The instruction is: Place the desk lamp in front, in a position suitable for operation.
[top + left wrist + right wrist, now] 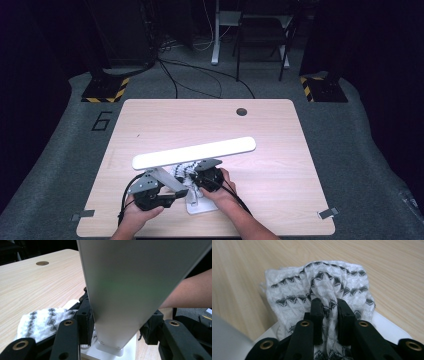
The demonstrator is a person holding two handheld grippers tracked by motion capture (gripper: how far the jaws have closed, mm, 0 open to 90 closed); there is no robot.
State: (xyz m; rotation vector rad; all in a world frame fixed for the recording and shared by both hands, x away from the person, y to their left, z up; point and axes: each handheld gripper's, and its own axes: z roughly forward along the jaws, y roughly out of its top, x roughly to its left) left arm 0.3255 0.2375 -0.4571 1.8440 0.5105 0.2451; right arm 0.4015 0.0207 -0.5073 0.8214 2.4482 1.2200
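A desk lamp stands near the table's front edge, with a long white head (195,152), a silver arm (167,180) and a white base (200,206). My left gripper (172,196) is shut on the arm low down; the left gripper view has the arm (130,290) between the jaws of this gripper (118,326). A white cloth with black zigzags (182,170) lies on the base under the head. My right gripper (330,307) is shut on a bunched fold of that cloth (319,282), over the base (387,325). Beside the arm, the cloth (40,320) spreads onto the table.
The light wooden table (150,120) has a round cable hole (242,111) at its far side. The lamp head overhangs both grippers. A forearm (190,292) crosses behind the lamp arm. On the dark floor beyond are striped stand feet (105,90) and cables.
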